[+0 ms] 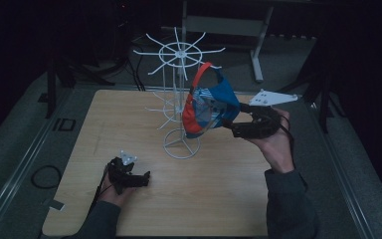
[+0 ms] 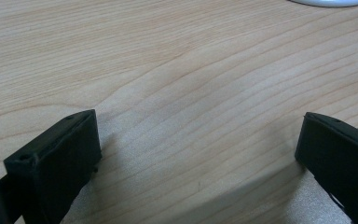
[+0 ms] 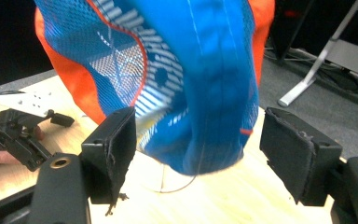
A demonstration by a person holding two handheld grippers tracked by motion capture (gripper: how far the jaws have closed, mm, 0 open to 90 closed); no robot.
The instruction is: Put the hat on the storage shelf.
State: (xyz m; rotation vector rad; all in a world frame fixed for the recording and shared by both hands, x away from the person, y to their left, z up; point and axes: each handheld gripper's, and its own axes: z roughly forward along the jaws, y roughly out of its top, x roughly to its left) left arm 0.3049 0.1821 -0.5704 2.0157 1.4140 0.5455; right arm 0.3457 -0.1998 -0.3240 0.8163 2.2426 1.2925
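A blue and orange mesh cap (image 1: 211, 104) hangs on an arm of the white wire rack (image 1: 179, 55), which stands mid-table. My right gripper (image 1: 234, 124) reaches in from the right, level with the cap's lower edge. In the right gripper view the cap (image 3: 205, 70) hangs between the jaws of the right gripper (image 3: 200, 140), which is open, with a gap beside the right pad (image 3: 293, 149). My left gripper (image 1: 142, 179) rests low on the wooden table (image 1: 129, 114) at the front left. Its jaws stand wide apart, so the left gripper (image 2: 198, 140) is open over bare wood.
The rack's round wire base (image 1: 181, 148) sits on the table between the two hands. A grey metal frame leg (image 1: 256, 59) stands on the floor beyond the table's far edge. Dark floor surrounds the table.
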